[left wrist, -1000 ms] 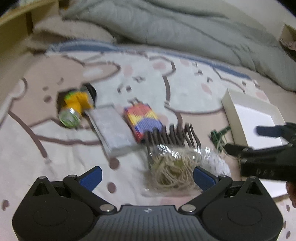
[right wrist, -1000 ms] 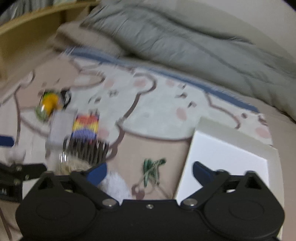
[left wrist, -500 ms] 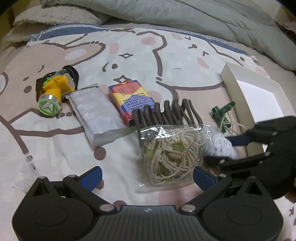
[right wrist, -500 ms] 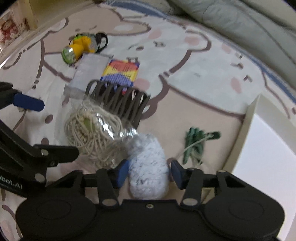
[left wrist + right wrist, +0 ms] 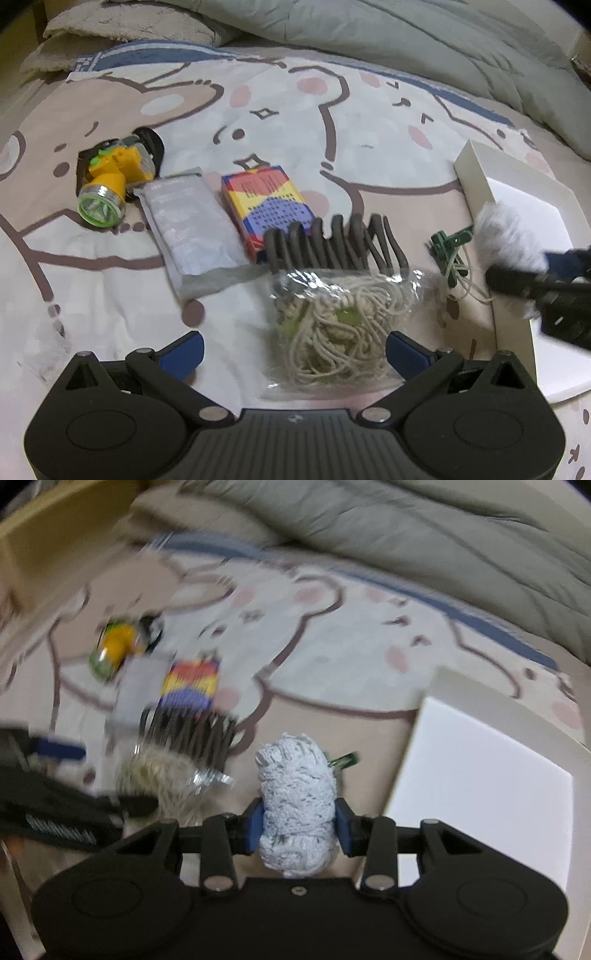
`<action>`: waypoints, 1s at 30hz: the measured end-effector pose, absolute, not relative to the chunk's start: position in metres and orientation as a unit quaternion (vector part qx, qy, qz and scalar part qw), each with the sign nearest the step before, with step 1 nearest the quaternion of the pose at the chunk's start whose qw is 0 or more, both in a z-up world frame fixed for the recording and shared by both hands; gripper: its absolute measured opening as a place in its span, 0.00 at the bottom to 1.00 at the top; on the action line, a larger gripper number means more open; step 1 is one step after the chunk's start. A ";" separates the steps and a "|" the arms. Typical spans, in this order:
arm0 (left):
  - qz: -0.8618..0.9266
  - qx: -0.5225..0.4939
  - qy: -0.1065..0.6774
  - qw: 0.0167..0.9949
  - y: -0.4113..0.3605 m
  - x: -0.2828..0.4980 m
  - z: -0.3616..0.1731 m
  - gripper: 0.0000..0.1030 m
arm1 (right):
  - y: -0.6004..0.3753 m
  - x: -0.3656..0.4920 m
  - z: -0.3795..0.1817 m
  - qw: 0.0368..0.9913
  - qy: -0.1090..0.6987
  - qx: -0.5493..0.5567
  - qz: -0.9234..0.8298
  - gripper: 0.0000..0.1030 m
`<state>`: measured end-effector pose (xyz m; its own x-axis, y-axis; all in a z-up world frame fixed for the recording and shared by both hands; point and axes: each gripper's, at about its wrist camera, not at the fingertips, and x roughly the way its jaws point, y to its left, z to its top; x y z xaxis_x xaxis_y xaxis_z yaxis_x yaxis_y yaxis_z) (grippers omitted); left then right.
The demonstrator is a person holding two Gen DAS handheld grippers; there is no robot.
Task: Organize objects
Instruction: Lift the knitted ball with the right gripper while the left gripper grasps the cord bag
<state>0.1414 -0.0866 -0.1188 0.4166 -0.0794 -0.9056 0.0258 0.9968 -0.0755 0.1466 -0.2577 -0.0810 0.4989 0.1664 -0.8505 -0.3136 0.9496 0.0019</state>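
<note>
My right gripper (image 5: 298,825) is shut on a white lace roll (image 5: 295,801) and holds it above the bedsheet, left of the white box lid (image 5: 491,775). In the left wrist view the roll (image 5: 506,240) is blurred over the lid's (image 5: 517,192) near edge. My left gripper (image 5: 293,354) is open and empty, low over a clear bag of cord (image 5: 340,325). Behind it lie a dark comb rack (image 5: 336,243), a colourful box (image 5: 269,206), a grey pouch (image 5: 188,229), a yellow headlamp (image 5: 110,177) and green clips (image 5: 448,251).
A grey duvet (image 5: 406,37) and a beige pillow (image 5: 122,22) lie along the back of the bed. A wooden shelf (image 5: 48,535) stands at the far left. The cartoon-print sheet (image 5: 295,118) stretches behind the objects.
My right gripper closed on the white lace roll, lifted it off the sheet and moved it right toward the box lid. My left gripper stayed open near the cord bag.
</note>
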 end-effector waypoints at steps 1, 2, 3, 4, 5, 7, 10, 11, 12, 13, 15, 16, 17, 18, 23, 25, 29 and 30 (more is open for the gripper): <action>-0.027 -0.026 0.542 0.840 -0.090 0.141 -0.120 1.00 | -0.261 0.147 -0.077 0.867 0.476 -0.066 0.131 0.40; -0.022 -0.026 0.545 0.838 -0.095 0.141 -0.122 1.00 | -0.264 0.147 -0.075 0.871 0.473 -0.057 0.125 0.40; -0.020 -0.025 0.546 0.837 -0.097 0.140 -0.123 1.00 | -0.266 0.147 -0.073 0.873 0.470 -0.050 0.120 0.40; -0.016 -0.022 0.546 0.837 -0.102 0.140 -0.125 1.00 | -0.267 0.146 -0.072 0.875 0.468 -0.044 0.118 0.40; -0.015 -0.017 0.546 0.838 -0.105 0.140 -0.127 1.00 | -0.269 0.145 -0.071 0.876 0.467 -0.039 0.116 0.40; -0.005 -0.004 0.544 0.839 -0.112 0.141 -0.131 1.00 | -0.272 0.144 -0.071 0.876 0.467 -0.031 0.112 0.40; 0.007 0.007 0.547 0.837 -0.115 0.144 -0.138 1.00 | -0.276 0.140 -0.073 0.876 0.470 -0.026 0.106 0.40; 0.007 0.006 0.548 0.836 -0.115 0.146 -0.141 1.00 | -0.277 0.138 -0.074 0.875 0.472 -0.025 0.105 0.40; 0.007 0.002 0.550 0.835 -0.114 0.147 -0.143 1.00 | -0.278 0.137 -0.075 0.874 0.473 -0.024 0.104 0.40; 0.007 -0.003 0.551 0.834 -0.113 0.149 -0.144 1.00 | -0.279 0.135 -0.076 0.874 0.474 -0.024 0.104 0.40; 0.004 -0.012 0.553 0.833 -0.111 0.151 -0.145 1.00 | -0.281 0.133 -0.078 0.872 0.477 -0.021 0.105 0.40; 0.002 -0.017 0.554 0.832 -0.110 0.152 -0.146 1.00 | -0.282 0.132 -0.079 0.872 0.478 -0.019 0.106 0.40; 0.000 -0.021 0.555 0.831 -0.109 0.153 -0.146 1.00 | -0.282 0.132 -0.079 0.872 0.478 -0.018 0.106 0.40; -0.004 -0.028 0.555 0.831 -0.108 0.153 -0.147 0.95 | -0.283 0.131 -0.079 0.872 0.478 -0.018 0.107 0.40; -0.032 -0.053 0.550 0.833 -0.107 0.148 -0.138 0.71 | -0.284 0.128 -0.077 0.873 0.476 -0.015 0.106 0.40; -0.039 -0.060 0.548 0.833 -0.105 0.146 -0.133 0.65 | -0.285 0.126 -0.075 0.874 0.474 -0.013 0.103 0.40; -0.048 -0.084 0.545 0.833 -0.098 0.140 -0.122 0.63 | -0.288 0.123 -0.069 0.879 0.467 -0.004 0.095 0.40; -0.052 -0.087 0.541 0.835 -0.096 0.137 -0.117 0.62 | -0.289 0.123 -0.067 0.881 0.465 -0.001 0.094 0.40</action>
<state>0.1371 -0.0964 -0.1173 0.4093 -0.1806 -0.8943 -0.0078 0.9795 -0.2014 0.1226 -0.2889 -0.0669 0.5509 0.1638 -0.8183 -0.1656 0.9825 0.0851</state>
